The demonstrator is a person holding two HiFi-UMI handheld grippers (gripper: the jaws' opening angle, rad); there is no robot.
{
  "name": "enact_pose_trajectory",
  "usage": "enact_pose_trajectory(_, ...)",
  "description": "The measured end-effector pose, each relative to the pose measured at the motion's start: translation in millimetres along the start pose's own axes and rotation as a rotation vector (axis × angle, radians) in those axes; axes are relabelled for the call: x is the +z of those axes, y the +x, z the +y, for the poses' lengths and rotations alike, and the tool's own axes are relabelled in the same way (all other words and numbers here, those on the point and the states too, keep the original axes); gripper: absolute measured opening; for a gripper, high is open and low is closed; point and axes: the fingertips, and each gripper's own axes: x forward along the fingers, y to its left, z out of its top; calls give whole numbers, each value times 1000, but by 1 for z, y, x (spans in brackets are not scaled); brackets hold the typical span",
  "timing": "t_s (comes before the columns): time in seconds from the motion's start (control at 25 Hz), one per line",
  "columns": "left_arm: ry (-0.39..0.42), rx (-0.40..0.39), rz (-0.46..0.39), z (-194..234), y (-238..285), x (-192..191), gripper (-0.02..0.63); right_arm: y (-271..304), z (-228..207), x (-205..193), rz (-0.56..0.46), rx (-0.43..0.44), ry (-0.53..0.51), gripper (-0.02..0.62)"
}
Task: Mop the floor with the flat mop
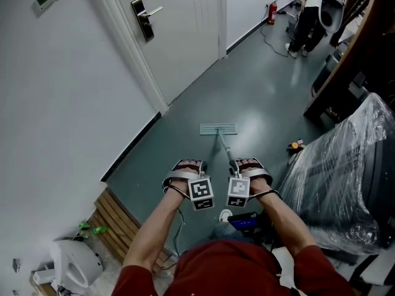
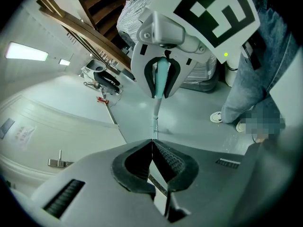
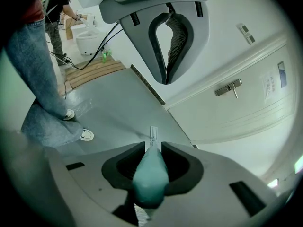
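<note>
Mopping stroke seems underway: R gripper (image 3: 152, 148) clamped on flat mop's teal grip (image 3: 150, 178), mop head (image 1: 218, 129) flat on floor (image 1: 259, 91) nearer its door-side edge, L gripper (image 2: 151, 143) jaws together, empty; next needs steady push w/ head kept flat.

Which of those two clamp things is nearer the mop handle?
Right. The right gripper is clamped on the mop handle; the left gripper sits shut beside it, not touching.
</note>
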Motion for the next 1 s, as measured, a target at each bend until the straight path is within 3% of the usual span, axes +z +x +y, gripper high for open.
enact_pose_trajectory(0.48,-41,2,1,51,40,12,17,37,-54,-16,-32,6,-30,118)
enact_pose_trajectory(1.0,-30,-8,-28,116,92,-25,17,91,-121,4,-2,3,-14,118)
